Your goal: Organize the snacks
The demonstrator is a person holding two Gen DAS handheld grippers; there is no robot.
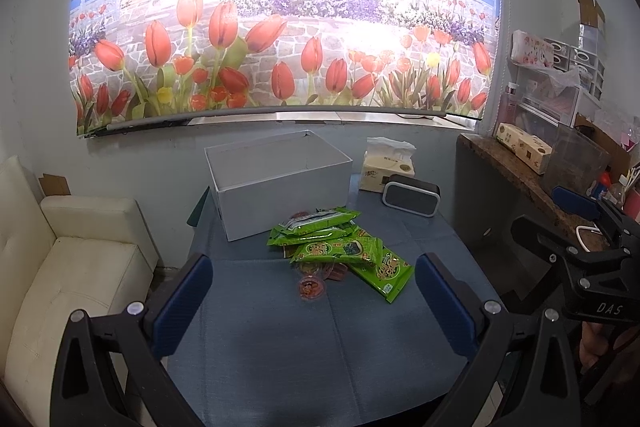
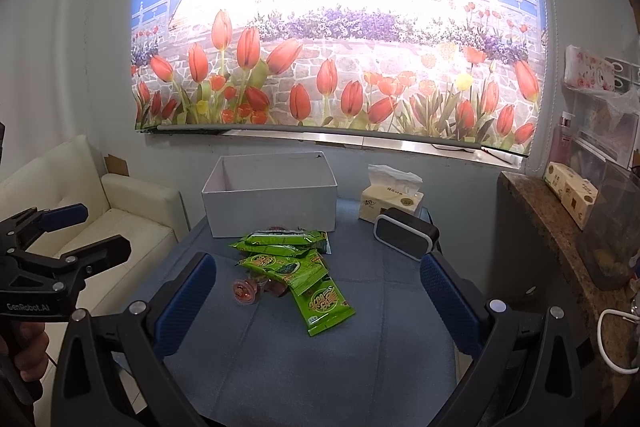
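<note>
On the blue worktop, the heap of green snack packets and small red jelly cups lies straight ahead of both grippers, long axes running mostly left-right. Behind it, the white box looks empty. Left hand-held gripper and right hand-held gripper hover wide open, holding nothing; neither looks clearly nearer.

Tulip-print blind backlit on pale wall; cream sofa left; cluttered stone counter right
</note>
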